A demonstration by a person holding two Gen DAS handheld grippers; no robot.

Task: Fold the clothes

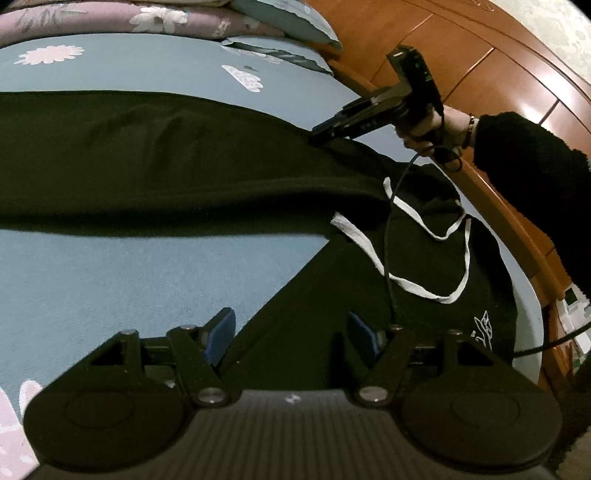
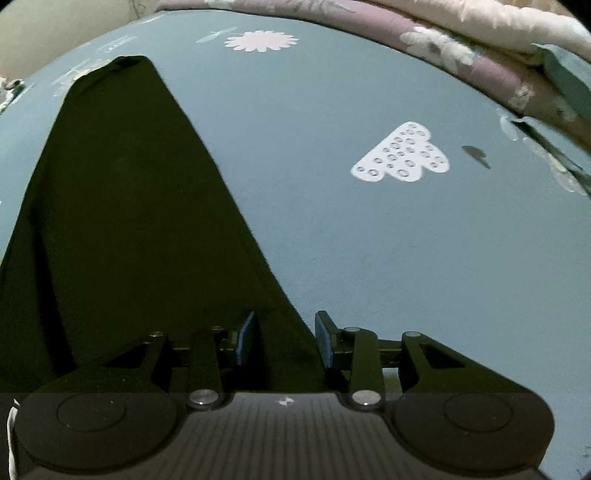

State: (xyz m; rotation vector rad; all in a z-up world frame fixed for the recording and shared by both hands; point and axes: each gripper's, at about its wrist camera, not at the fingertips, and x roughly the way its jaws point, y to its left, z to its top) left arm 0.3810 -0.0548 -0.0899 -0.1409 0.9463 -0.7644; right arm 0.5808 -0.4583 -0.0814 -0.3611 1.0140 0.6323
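Black trousers (image 1: 147,158) with a white drawstring (image 1: 454,236) lie spread on the blue bed sheet (image 1: 110,277). Their waist is at the right and the two legs run off to the left. My left gripper (image 1: 291,332) hangs open over the near leg, blue pads apart, with the cloth's edge below the gap. In the left wrist view my right gripper (image 1: 321,134), held by a hand (image 1: 436,129), has its tips at the far leg's upper edge near the waist. In its own view the right gripper (image 2: 284,339) is open, the trouser leg's (image 2: 129,221) edge lying between its fingers.
A wooden bed frame (image 1: 443,44) curves along the right side. A purple flowered quilt (image 1: 110,18) and pillows lie at the back. A black sleeve (image 1: 535,173) reaches in from the right. A black cable (image 1: 388,229) hangs across the waistband. Bare sheet (image 2: 369,240) lies right of the leg.
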